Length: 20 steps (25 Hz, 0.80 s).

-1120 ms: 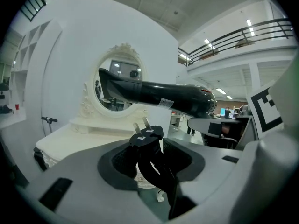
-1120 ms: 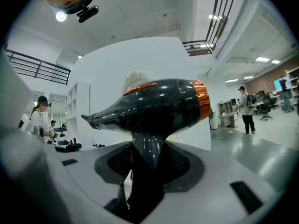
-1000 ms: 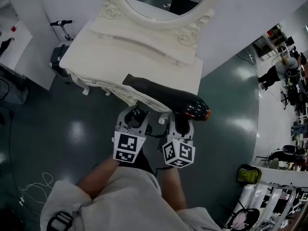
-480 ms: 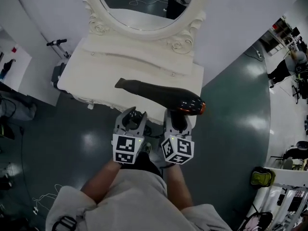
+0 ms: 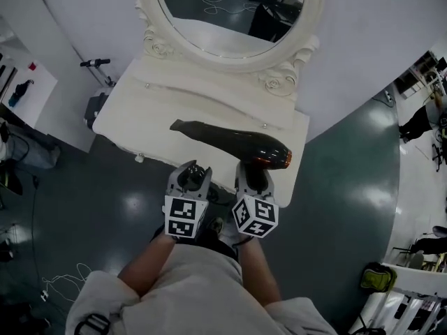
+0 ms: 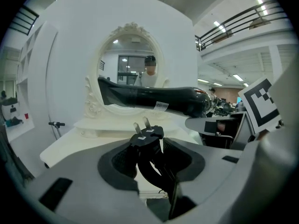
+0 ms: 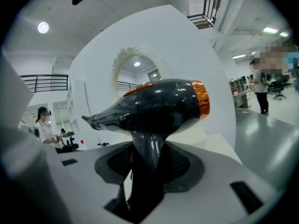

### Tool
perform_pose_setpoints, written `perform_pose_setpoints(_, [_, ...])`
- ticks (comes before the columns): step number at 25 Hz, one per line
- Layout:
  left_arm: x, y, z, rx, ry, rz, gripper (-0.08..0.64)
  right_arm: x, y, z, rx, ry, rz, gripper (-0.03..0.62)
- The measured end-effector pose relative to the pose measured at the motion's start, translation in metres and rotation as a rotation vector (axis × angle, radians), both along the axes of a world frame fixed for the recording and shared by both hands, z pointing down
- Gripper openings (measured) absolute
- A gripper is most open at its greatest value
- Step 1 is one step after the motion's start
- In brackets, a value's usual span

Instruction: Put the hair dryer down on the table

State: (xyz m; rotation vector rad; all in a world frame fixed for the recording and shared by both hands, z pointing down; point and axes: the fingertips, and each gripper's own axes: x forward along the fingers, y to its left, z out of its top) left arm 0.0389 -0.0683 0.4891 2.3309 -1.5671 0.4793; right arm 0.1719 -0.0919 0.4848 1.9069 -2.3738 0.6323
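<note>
fingers (image 7: 180,164) of our right gripper (image 5: 255,178) grip the hair dryer (image 5: 237,142) by its handle over the white table (image 5: 140,114); our left gripper (image 5: 190,178) pinches its plug (image 6: 147,133).

Tabletop: you have open white surface on the table (image 5: 133,117) left of the hair dryer (image 5: 234,138).
Back: the mirror (image 5: 230,12) and its raised ledge (image 5: 202,82) close off the far side.
Near edge: your left gripper (image 5: 191,176), gripping the plug (image 6: 147,133), sits just beside your right gripper (image 5: 255,175); only a narrow gap separates the 2.
Left end: a scooter (image 5: 94,63) stands by the wall.
</note>
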Motion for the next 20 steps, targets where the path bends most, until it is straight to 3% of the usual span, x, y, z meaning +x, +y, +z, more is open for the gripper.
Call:
perform_pose_setpoints(11, [-0.043, -0.058, 0.029, -0.078, 0.023, 0.023, 0.164, -0.039, -0.058, 0.035, -0.149, 0.087, 0.083, 0.187])
perform_pose_setpoints(20, [-0.072, -0.103, 0.077, -0.203, 0.074, 0.073, 0.164, -0.073, -0.095, 0.083, -0.282, 0.102, 0.126, 0.187])
